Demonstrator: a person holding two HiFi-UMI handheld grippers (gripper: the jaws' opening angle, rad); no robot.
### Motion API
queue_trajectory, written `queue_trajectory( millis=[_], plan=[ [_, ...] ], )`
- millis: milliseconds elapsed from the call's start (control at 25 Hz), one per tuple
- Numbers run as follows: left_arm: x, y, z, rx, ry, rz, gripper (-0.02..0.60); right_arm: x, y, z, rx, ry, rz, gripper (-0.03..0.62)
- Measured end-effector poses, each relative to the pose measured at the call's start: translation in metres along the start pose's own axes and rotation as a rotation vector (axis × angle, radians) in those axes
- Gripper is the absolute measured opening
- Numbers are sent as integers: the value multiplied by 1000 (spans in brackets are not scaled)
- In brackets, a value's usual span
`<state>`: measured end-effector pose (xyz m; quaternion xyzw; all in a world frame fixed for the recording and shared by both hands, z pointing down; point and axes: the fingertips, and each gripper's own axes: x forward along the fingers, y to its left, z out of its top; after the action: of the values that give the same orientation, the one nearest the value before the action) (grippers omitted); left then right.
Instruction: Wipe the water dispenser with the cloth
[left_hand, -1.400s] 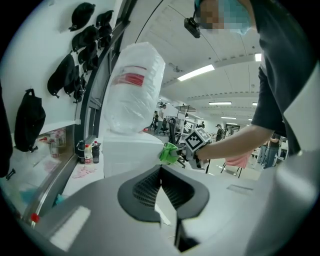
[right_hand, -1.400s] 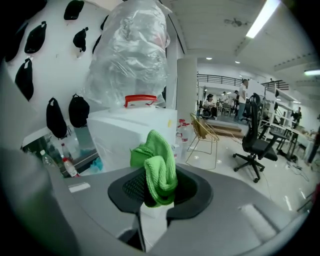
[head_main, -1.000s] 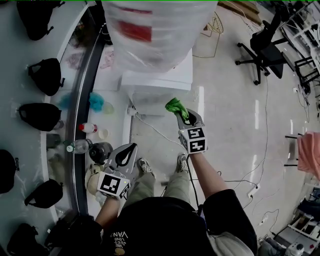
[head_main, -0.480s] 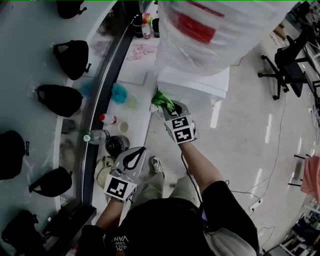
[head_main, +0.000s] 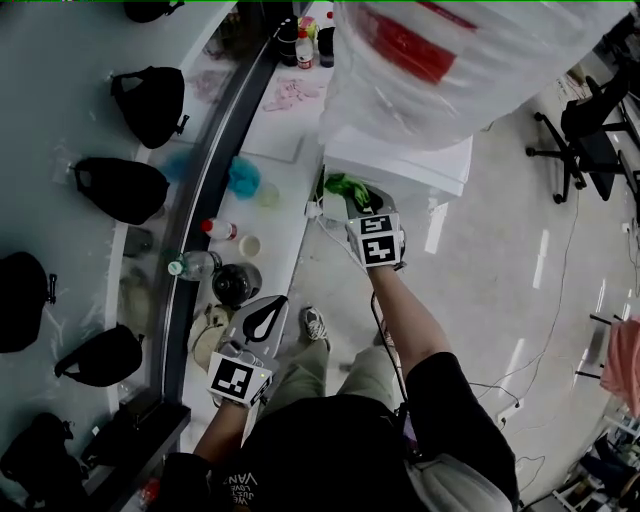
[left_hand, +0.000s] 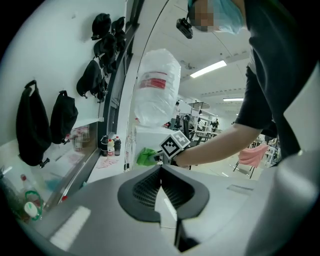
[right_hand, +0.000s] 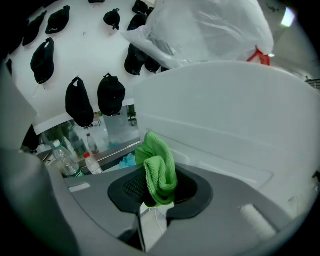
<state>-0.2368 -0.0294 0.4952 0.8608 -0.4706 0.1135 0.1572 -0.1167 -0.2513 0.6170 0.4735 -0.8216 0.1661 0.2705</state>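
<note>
The white water dispenser (head_main: 405, 158) stands ahead, its bottle wrapped in clear plastic (head_main: 450, 50) with a red label. My right gripper (head_main: 352, 200) is shut on a green cloth (head_main: 346, 186), and the cloth lies against the dispenser's front left edge. In the right gripper view the cloth (right_hand: 157, 170) bunches up between the jaws, right next to the dispenser's white body (right_hand: 225, 115). My left gripper (head_main: 268, 305) hangs low beside my leg, shut and empty; its own view shows the dispenser (left_hand: 150, 140) and cloth (left_hand: 146, 156) further off.
A white counter (head_main: 270, 200) runs along the left, with bottles (head_main: 218, 230), a dark kettle (head_main: 234, 284) and a blue cloth (head_main: 243, 176) on it. Black caps (head_main: 150, 100) hang on the wall. An office chair (head_main: 590, 130) stands at the right, and cables lie on the floor.
My right gripper has carried the green cloth forward, from open floor in front of the dispenser up against its front edge. The left gripper has stayed low by my leg.
</note>
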Motion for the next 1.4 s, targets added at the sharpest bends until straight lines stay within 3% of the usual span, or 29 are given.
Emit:
queue_trajectory(
  millis=[560,840,1040,1400],
  plan=[
    [64,-63,16,48,5,-148,2,-96,-152,-77,135,55,-236,94],
    [78,-83,17,56,10,-187,2,-129,-192,-100,170,72,-327,94],
    [76,-82,17,53,-2,-179,2,-140,-168,-113,146,78,-287,94],
    [57,-37,9,64,-21,-103,2,-75,-32,-96,19,60,-16,94]
  ],
)
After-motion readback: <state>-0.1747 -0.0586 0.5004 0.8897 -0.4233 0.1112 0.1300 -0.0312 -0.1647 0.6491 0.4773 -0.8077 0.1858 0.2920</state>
